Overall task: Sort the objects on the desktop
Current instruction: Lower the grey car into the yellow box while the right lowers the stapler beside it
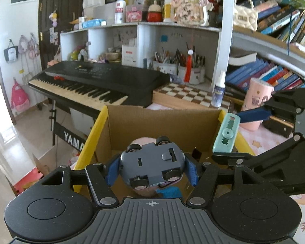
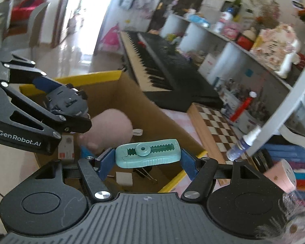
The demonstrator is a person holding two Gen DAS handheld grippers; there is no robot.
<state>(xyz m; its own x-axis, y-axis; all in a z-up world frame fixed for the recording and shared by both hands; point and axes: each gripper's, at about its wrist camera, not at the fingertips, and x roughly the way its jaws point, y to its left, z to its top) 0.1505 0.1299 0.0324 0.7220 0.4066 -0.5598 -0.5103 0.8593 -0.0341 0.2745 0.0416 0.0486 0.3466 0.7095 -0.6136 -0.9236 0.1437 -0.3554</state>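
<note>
Reading "GenRobot.AI" on left gripper (image 2: 71,109), "YAMA" on keyboard stand (image 1: 74,140), perhaps Yamaha

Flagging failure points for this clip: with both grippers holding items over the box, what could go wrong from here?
1. The grey toy car, clamped upside down by its rounded sides in the left gripper, might slip sideways on release.
2. The teal plastic sliding cutter in the right gripper sits near the cardboard box wall; it might drop outside.
3. The two grippers are close and might collide.
</note>
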